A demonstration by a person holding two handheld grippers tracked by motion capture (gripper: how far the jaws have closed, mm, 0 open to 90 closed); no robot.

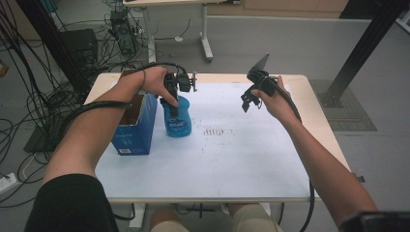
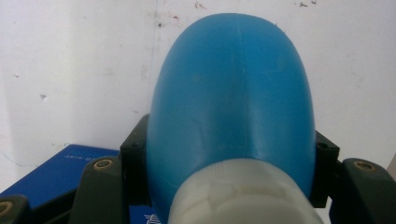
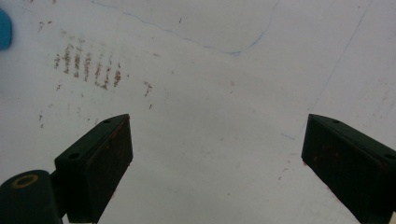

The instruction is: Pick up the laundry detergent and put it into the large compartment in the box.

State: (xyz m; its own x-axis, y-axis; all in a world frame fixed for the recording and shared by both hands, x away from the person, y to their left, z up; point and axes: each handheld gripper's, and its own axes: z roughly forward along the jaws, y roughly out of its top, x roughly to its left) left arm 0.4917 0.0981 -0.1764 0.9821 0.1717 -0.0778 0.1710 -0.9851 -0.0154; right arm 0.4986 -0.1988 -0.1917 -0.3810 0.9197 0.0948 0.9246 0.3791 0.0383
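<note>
Just one blue bottle (image 1: 177,118), one blue box (image 1: 138,128), two grippers.

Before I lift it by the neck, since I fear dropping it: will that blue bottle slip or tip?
The blue bottle looks smooth and rounded, so it may slip. The left gripper clamps just below its white cap, which could catch. Held high, it probably hangs upright.

Blue bottle (image 2: 231,93) base out of frame
</note>
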